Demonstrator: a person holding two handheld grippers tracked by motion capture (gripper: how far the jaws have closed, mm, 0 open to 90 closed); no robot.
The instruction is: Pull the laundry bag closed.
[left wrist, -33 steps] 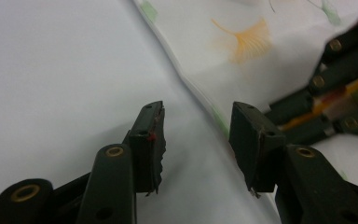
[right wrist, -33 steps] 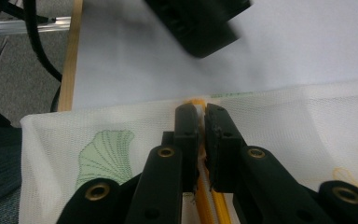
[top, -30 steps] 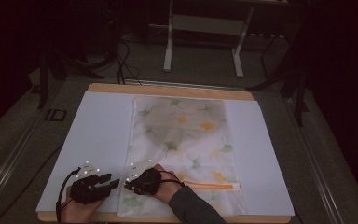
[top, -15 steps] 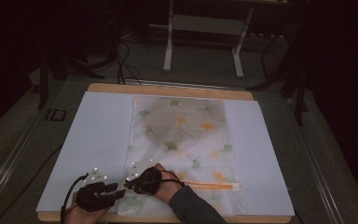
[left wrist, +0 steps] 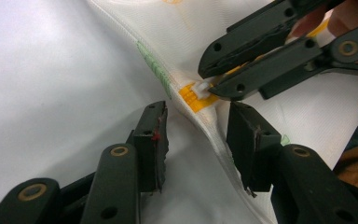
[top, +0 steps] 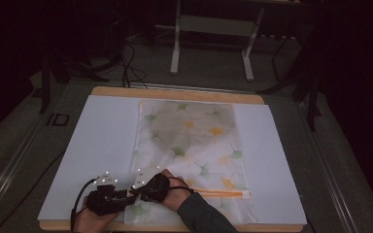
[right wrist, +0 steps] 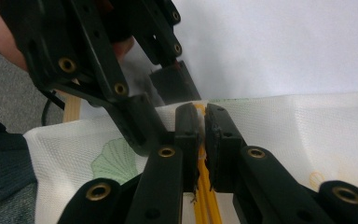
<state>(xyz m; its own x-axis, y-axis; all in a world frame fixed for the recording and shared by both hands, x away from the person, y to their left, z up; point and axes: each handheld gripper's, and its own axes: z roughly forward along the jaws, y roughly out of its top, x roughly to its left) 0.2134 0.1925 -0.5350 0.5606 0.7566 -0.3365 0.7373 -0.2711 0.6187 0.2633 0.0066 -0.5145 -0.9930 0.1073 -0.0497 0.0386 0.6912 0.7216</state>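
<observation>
High view: my left gripper (top: pixel 126 198) has shifted in beside my right gripper (top: pixel 137 190) at the mesh bag's (top: pixel 194 145) near-left corner.

Left gripper view: jaws closing, still unclenched, straddling the raised woven edge.

Right gripper view: jaws clamped, seemingly on the white zipper pull (left wrist: pixel 200 88) of the orange zipper (right wrist: pixel 204 196).

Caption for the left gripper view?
Right gripper pinches the mesh bag's white zipper pull; left gripper straddles the seam.

Both hands sit close together at the near edge of the table (top: pixel 102 121). The left tool (left wrist: pixel 196 140) lies low and level, its jaws apart and just now narrowing. The right tool (right wrist: pixel 201 122) points toward it, jaws pinched nearly together, sleeve trailing behind the wrist.
</observation>
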